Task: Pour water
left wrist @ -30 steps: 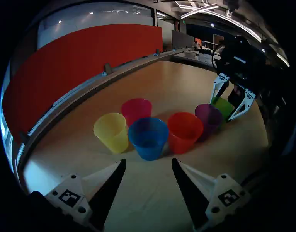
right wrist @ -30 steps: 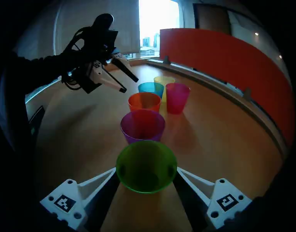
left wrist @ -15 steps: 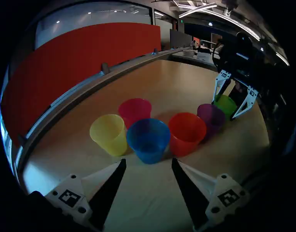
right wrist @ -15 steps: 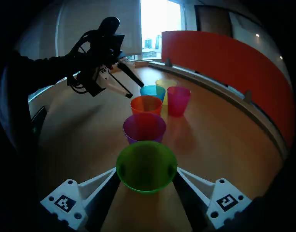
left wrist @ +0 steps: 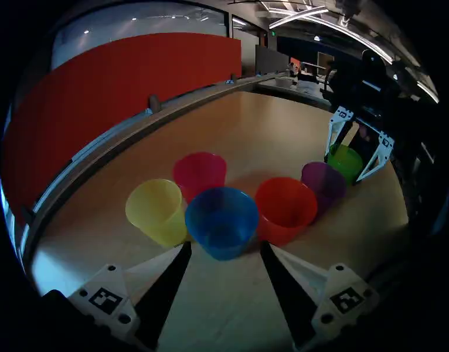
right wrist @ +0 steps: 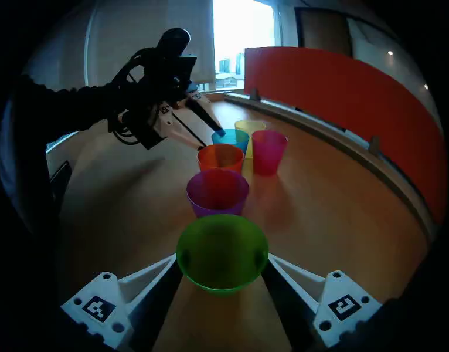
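Six plastic cups stand on a wooden table (left wrist: 254, 126): yellow (left wrist: 156, 210), pink (left wrist: 199, 174), blue (left wrist: 221, 220), orange (left wrist: 285, 208), purple (left wrist: 322, 182) and green (left wrist: 344, 161). My left gripper (left wrist: 224, 249) is open, and the foot of the blue cup sits just between its fingertips. In the right gripper view the green cup (right wrist: 222, 251) fills the space between my right gripper's (right wrist: 223, 259) fingers, which press on both its sides. The purple cup (right wrist: 217, 190) stands right behind it. The left gripper (right wrist: 213, 139), held by a dark-sleeved arm, reaches the blue cup (right wrist: 230, 138).
A red partition (left wrist: 125, 76) with a grey rail runs along the table's far edge. A bright window (right wrist: 242, 35) lies beyond the table's end. Bare tabletop (right wrist: 330, 205) stretches between the cups and the partition. The person's dark sleeve (right wrist: 66, 114) spans the left.
My left gripper has moved forward and down until the blue cup sits between its fingertips. The right gripper keeps its hold on the green cup, barely shifted.
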`<state>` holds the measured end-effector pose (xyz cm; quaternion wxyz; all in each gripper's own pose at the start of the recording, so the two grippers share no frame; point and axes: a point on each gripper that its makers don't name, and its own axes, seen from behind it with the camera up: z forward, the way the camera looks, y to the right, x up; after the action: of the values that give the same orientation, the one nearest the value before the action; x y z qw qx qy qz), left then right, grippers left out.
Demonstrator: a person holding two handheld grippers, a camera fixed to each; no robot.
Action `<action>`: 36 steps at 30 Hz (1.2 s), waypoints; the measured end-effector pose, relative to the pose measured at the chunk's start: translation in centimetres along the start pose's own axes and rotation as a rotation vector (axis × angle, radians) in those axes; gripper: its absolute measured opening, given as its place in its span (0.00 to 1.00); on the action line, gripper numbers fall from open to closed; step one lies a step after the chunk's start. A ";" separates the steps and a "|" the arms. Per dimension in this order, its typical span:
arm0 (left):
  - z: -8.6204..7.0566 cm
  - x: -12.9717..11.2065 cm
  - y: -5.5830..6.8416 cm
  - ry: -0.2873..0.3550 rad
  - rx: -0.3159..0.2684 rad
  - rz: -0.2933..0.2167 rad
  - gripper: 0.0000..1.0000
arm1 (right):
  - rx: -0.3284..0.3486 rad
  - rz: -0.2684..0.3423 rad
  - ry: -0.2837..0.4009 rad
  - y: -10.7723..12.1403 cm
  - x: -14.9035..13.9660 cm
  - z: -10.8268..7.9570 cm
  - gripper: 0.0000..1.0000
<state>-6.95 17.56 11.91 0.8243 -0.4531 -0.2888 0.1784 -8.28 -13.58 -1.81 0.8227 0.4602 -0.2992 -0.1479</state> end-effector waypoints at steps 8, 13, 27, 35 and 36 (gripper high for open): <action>1.0 0.4 -0.1 0.002 -0.004 -0.001 0.87 | 0.002 -0.001 -0.002 0.0 -0.2 -0.4 0.90; 1.5 0.5 -0.2 0.000 -0.003 -0.001 0.87 | 0.003 -0.002 -0.007 0.1 -0.3 -0.6 0.90; 2.5 1.0 -0.4 0.002 0.001 -0.001 0.87 | 0.011 -0.003 -0.010 0.0 -0.3 -0.4 0.90; 3.3 1.2 -0.5 -0.003 0.001 0.004 0.87 | 0.012 -0.004 -0.011 0.1 -0.3 -0.4 0.90; 3.4 1.2 -0.5 -0.004 0.000 0.004 0.87 | 0.012 -0.004 -0.011 0.1 -0.3 -0.5 0.90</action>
<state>-8.21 20.16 14.12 0.8235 -0.4533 -0.2893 0.1809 -8.26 -13.05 -2.02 0.8180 0.4648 -0.3036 -0.1504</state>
